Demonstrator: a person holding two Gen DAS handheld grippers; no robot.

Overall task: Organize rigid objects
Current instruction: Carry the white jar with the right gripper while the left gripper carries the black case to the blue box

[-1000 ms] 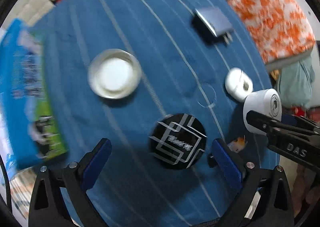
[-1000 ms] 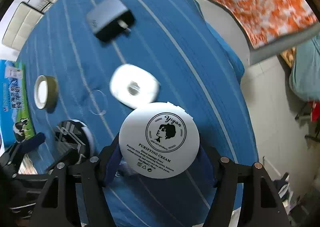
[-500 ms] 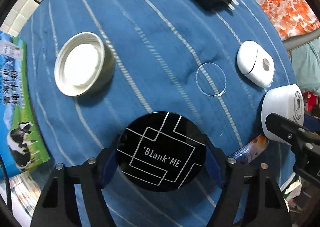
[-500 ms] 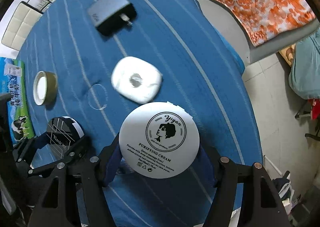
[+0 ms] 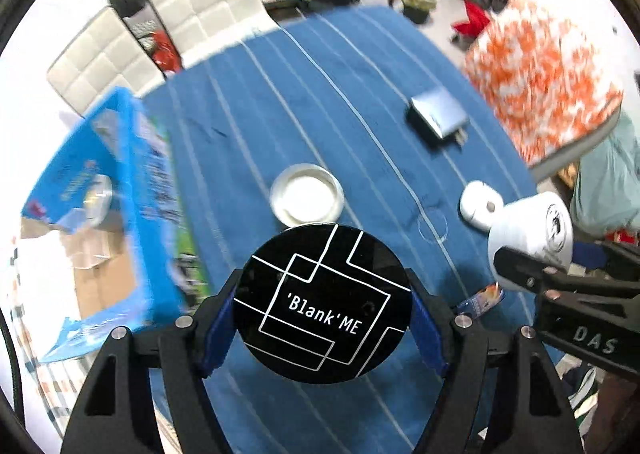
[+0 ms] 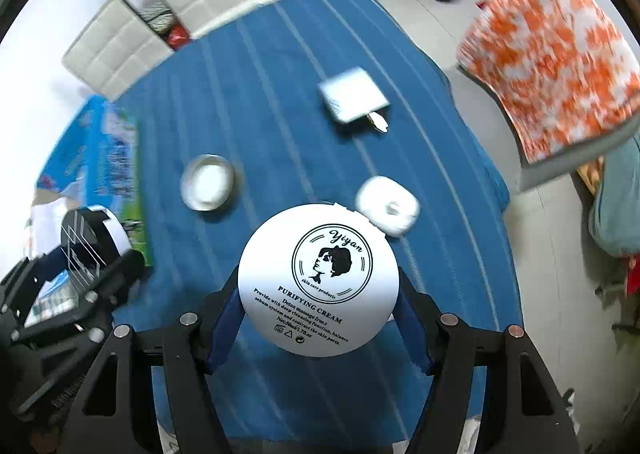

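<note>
Between the left gripper's (image 5: 322, 312) blue pads: a black round jar (image 5: 322, 304), lid lettered 'Blank'ME, clamped on both sides and lifted off the blue striped cloth (image 5: 320, 101). Right gripper (image 6: 318, 294) likewise closed on a white cream jar (image 6: 318, 280), "Purifying Cream" on its lid, also held above the cloth.

Just beyond the black jar, an open white lid (image 5: 307, 193) lies on the cloth. Right of it, a white earbud-type case (image 5: 478, 203); far right, a grey plug adapter (image 5: 438, 119). At the left edge of the table, an open blue carton (image 5: 100, 213), cardboard inside showing, something pale already in it, blurred.

Step in hand, as I read it: both jars picked, carry under way. Likely destination is the carton. Next move calls for swinging the black jar left over the opening, lowering it, then parting the fingers; white jar to follow, keeping the two grippers from colliding.
</note>
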